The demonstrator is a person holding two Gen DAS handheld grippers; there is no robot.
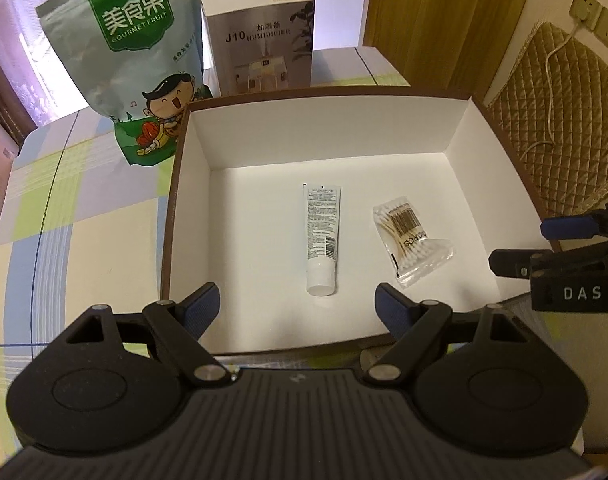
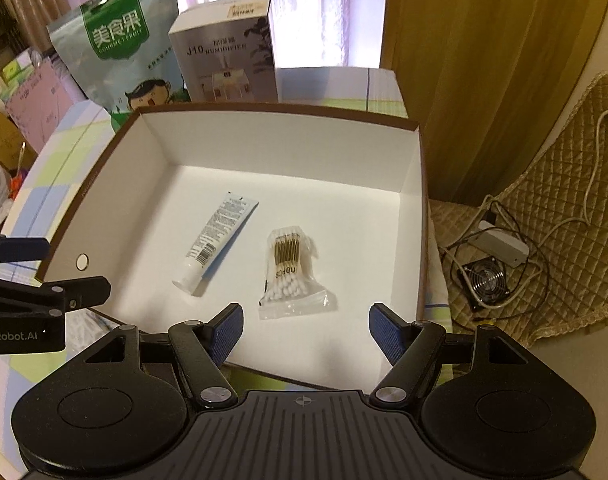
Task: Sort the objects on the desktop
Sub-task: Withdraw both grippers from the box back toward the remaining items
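Both grippers above the near edge of the shallow white cardboard box with brown rim [image 1: 176,184], angled down into it. Left gripper [image 1: 298,306]: blue-padded fingers spread wide, nothing between them. Right gripper [image 2: 305,326]: the same, jaws apart and empty.

Contents of box: white squeeze tube with printed label [image 1: 321,236] lies flat, cap toward the near wall; clear plastic packet of cotton swabs [image 1: 409,238] lies just to its right, not touching it. The rest of the box floor is bare white on all sides of the two items.

Behind the box, upright on the pastel checked tablecloth [image 1: 84,216]: green-and-silver snack pouch with cartoon figure [image 1: 132,76], and grey-white humidifier carton [image 1: 264,40] beside it. The pouch stands close against the box's far-left corner.

Left view only: wall socket with plugged cable [image 1: 593,16], and a wide strip of open tablecloth left of the box.

Right view only: small round hole in the box's left wall [image 2: 82,262]; quilted tan cover [image 2: 551,200] right of the table carrying a small black fan [image 2: 483,282] and tangled cables. The box's right wall sits near the table's right edge.
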